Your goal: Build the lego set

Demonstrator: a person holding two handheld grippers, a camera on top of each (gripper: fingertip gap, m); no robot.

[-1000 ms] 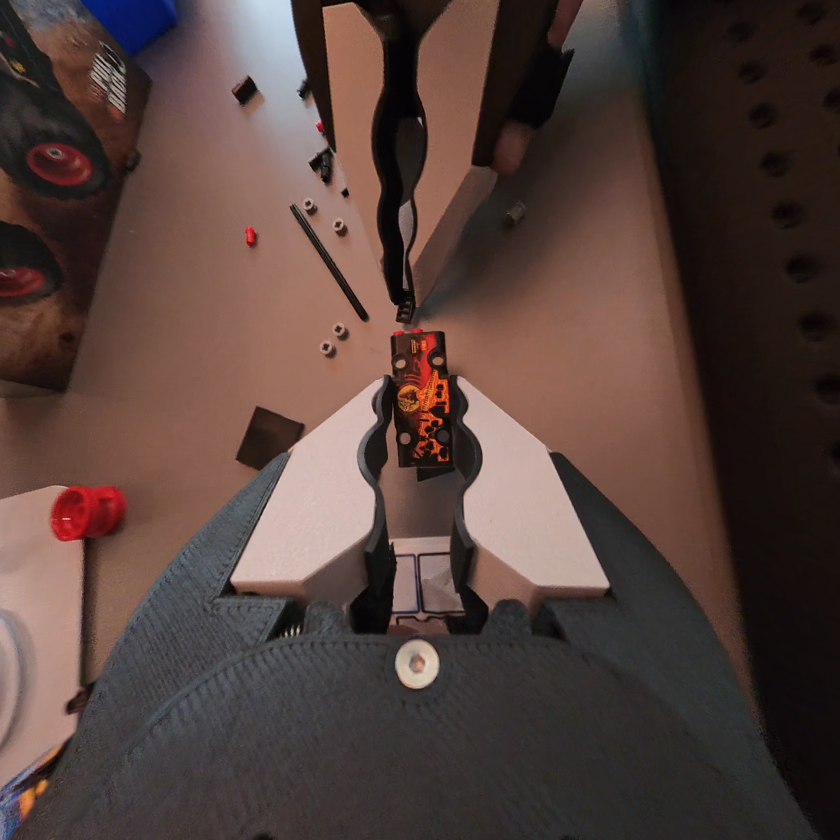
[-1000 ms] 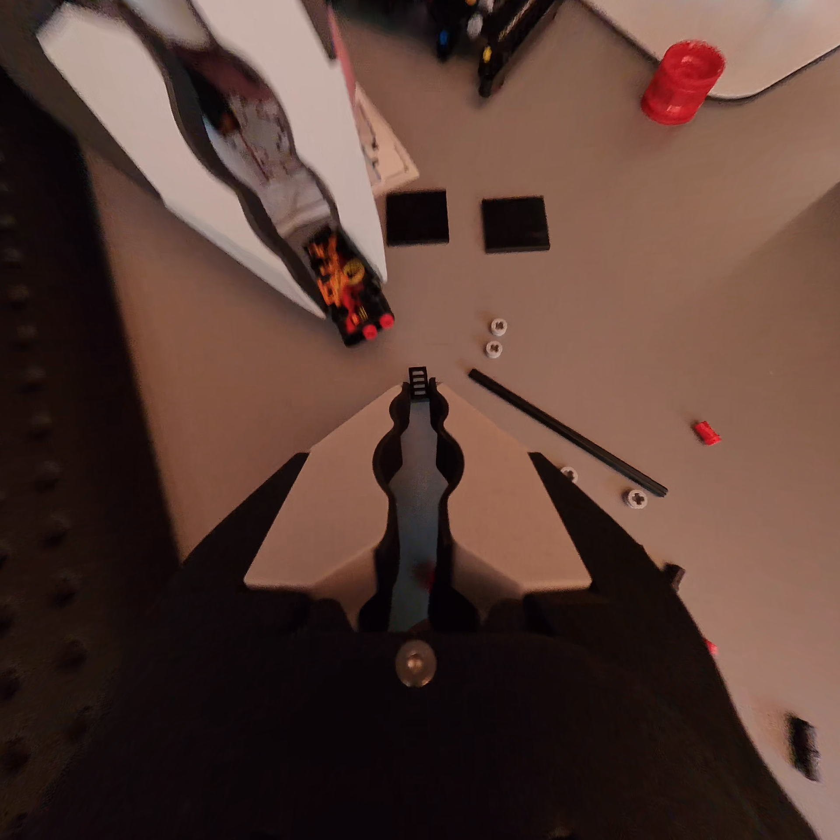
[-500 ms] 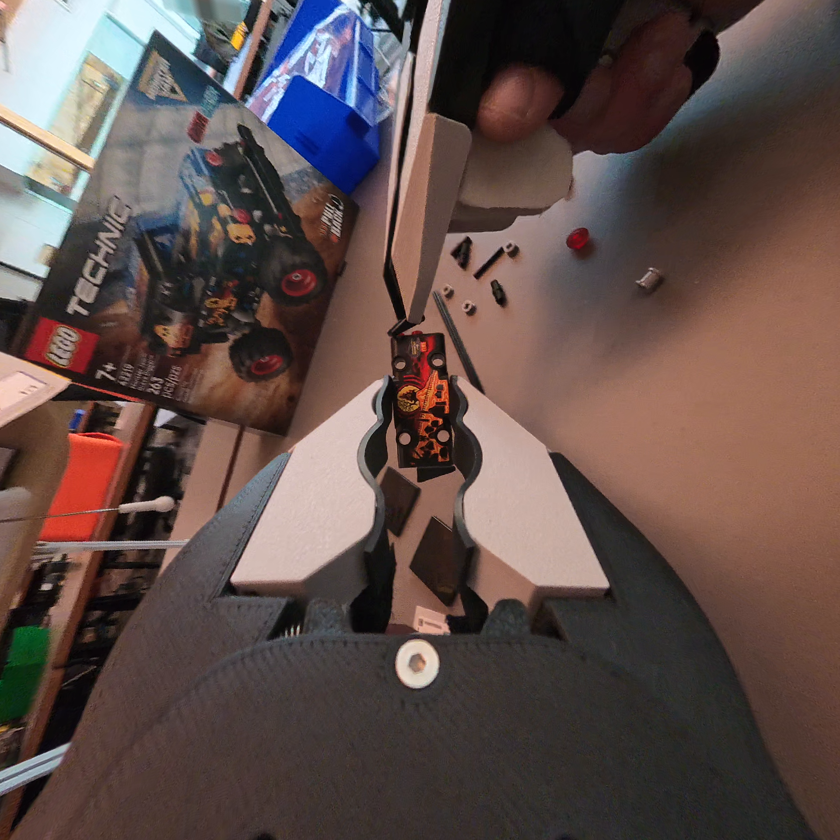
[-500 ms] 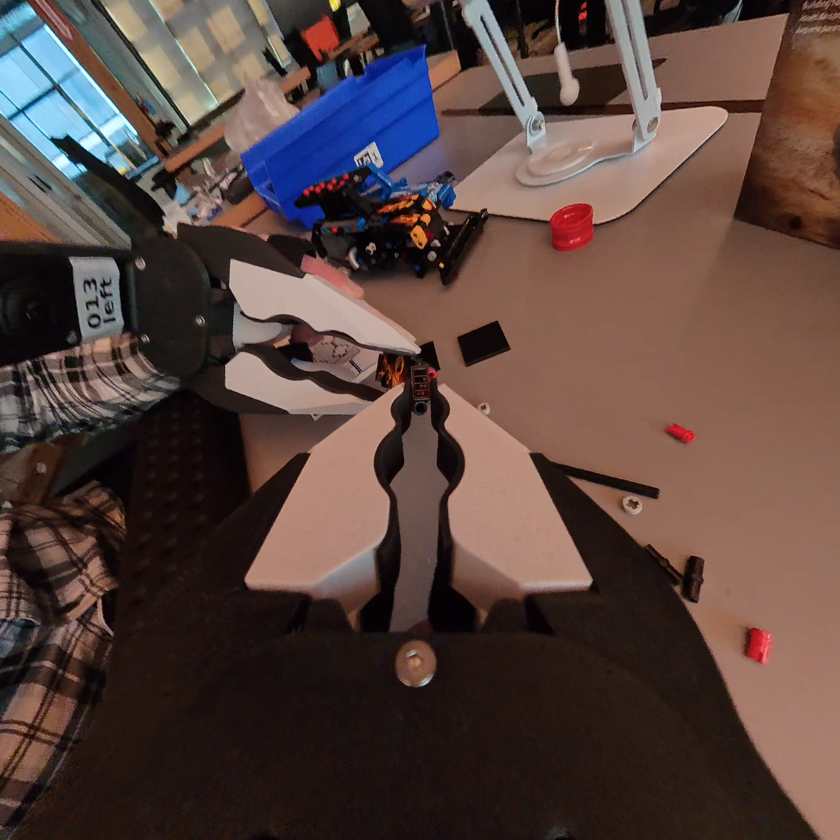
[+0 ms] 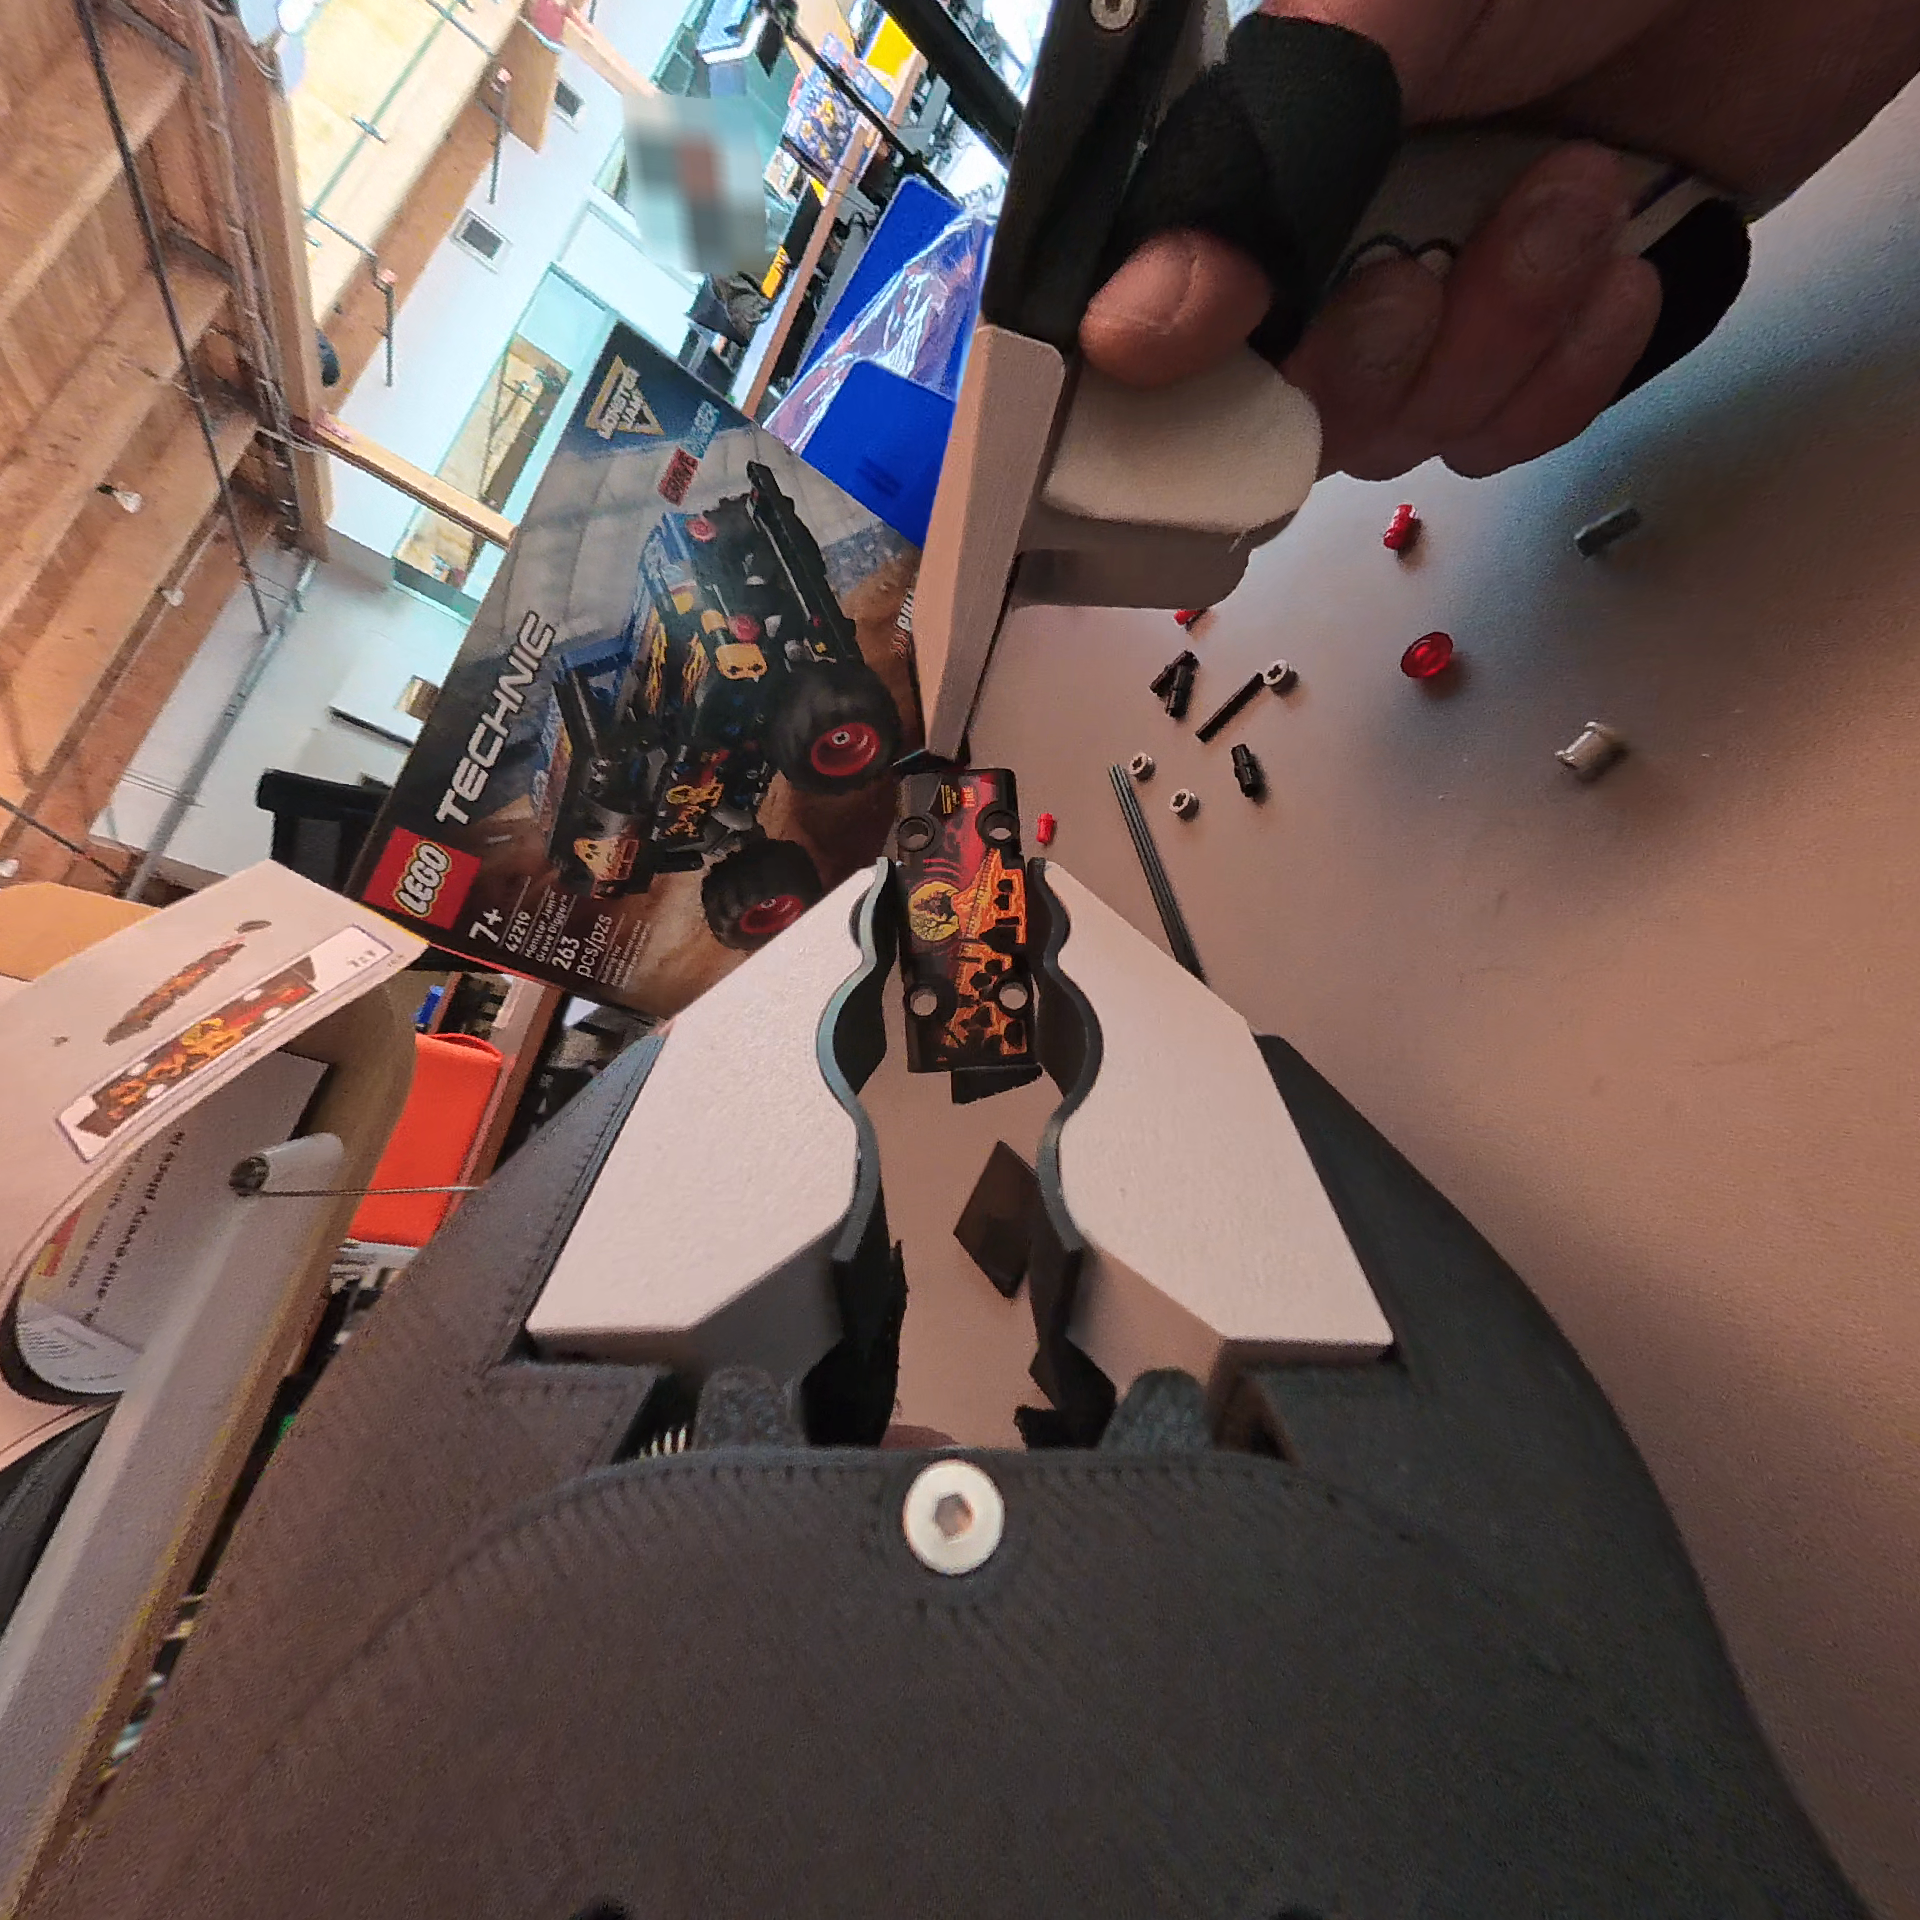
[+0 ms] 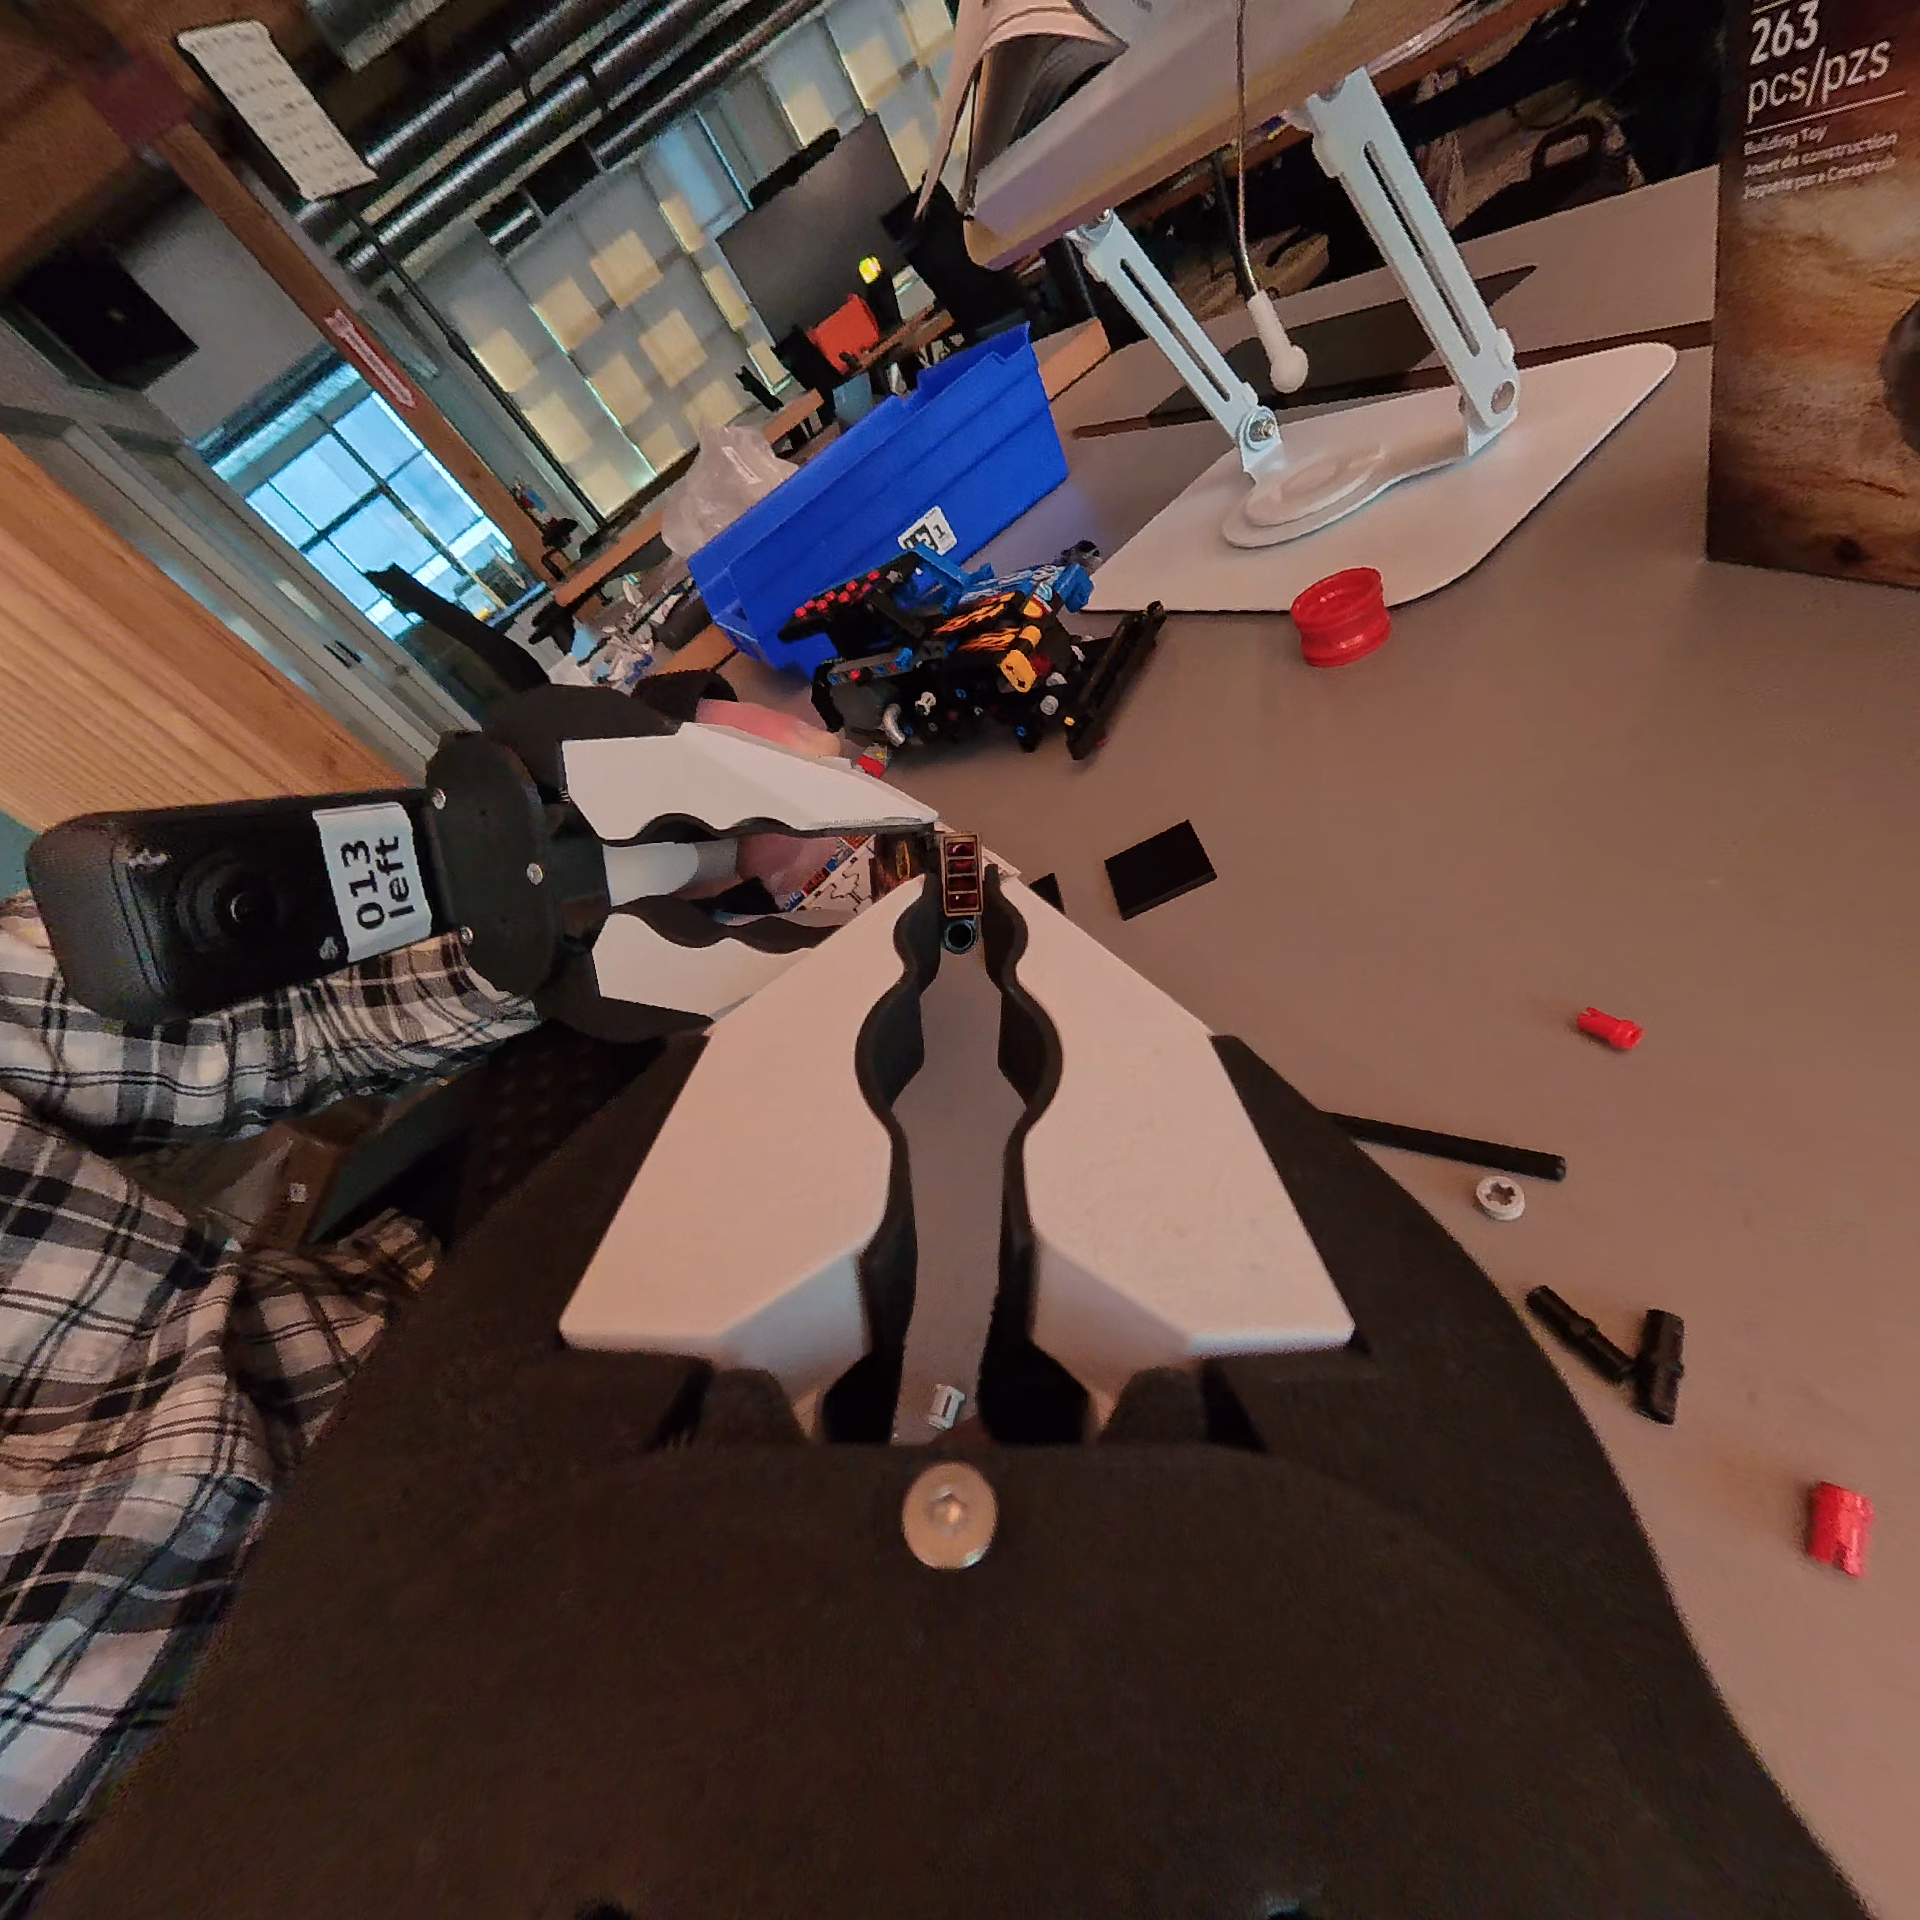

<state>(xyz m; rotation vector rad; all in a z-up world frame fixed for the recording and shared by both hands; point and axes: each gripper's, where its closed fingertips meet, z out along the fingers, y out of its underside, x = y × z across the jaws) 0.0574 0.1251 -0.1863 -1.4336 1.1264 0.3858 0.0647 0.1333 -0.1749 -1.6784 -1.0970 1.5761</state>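
My left gripper [image 5: 961,914] is shut on a black panel printed with orange flames [image 5: 964,940], held in the air above the grey table [image 5: 1558,1039]. The panel's far end sticks out past the fingertips. My right gripper [image 6: 961,894] is shut on a small black piece with red showing in it [image 6: 961,871]. That piece sits against the panel's far end. In the left wrist view the right gripper [image 5: 951,727] comes down from above, held by a person's hand [image 5: 1403,260]. In the right wrist view the left gripper [image 6: 894,826] reaches in from the left.
The set's box [image 5: 644,748] stands at the table's far side, with an instruction booklet [image 5: 187,1008] on a white stand [image 6: 1403,457]. A partly built truck [image 6: 935,655], a blue bin [image 6: 883,499], a red wheel hub [image 6: 1340,615], black tiles [image 6: 1158,868], a black axle [image 6: 1444,1143] and loose pins lie around.
Both grippers have risen from the table and tilted from looking down to looking sideways. The right gripper's small piece has closed the gap to the panel's end and now sits against it.
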